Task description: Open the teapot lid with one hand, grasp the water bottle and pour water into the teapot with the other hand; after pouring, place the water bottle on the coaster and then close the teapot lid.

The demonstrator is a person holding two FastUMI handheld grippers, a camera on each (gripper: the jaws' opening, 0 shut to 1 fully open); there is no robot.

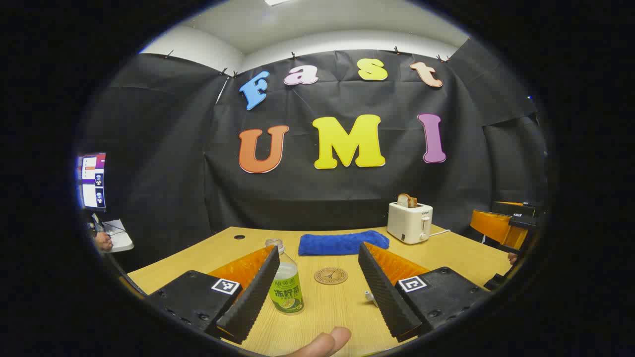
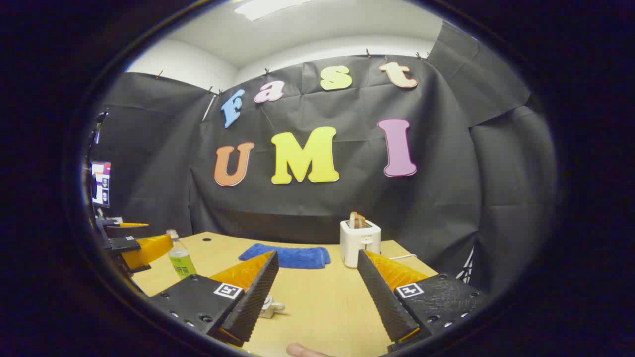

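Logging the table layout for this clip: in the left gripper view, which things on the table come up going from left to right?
water bottle → coaster → blue towel → toaster, with the towel lying farther back than the coaster.

In the left gripper view, one finger of the gripper covers the left side of the clear plastic water bottle with a green label [image 1: 286,277]. In the right gripper view, a small white teapot [image 2: 270,307] peeks out, mostly hidden behind a finger. The screen [image 1: 92,180] at far left is too small to make out.
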